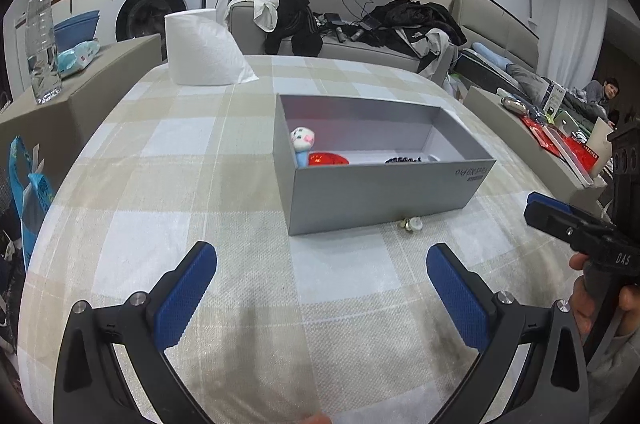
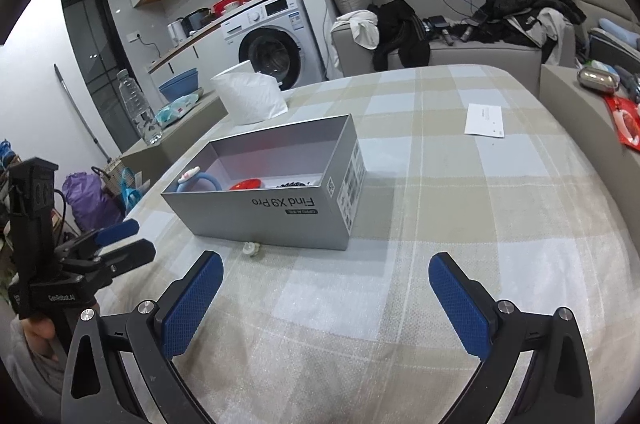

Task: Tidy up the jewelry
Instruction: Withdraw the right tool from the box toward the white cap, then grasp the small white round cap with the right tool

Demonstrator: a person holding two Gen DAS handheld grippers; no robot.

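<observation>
Grey box (image 1: 384, 200), lidless, on a checked cloth (image 1: 160, 184), long side facing both grippers, printed lettering upside down on that side. Contents, along the near inner wall: blue ring with a white doll charm (image 1: 303, 141) at the left end; red piece (image 1: 328, 159) beside it; dark bead string (image 1: 403, 160) further right, mostly hidden by the wall. Outside the box, on the cloth, touching or just beside the near wall: one small pale earring-like piece (image 1: 411, 223), too small to make out further; also seen from the right wrist (image 2: 251, 249). Left gripper (image 1: 322, 298): jaws wide apart, nothing between the blue pads (image 1: 184, 300), held over bare cloth short of the box. Right gripper (image 2: 326, 304): jaws likewise wide apart and empty, over the cloth, the small piece ahead and to its left. Also on the cloth: paper roll (image 1: 202, 46) behind the box, white card (image 2: 485, 120) well apart to the right. Water bottle (image 1: 42, 40) on a side ledge at left.
</observation>
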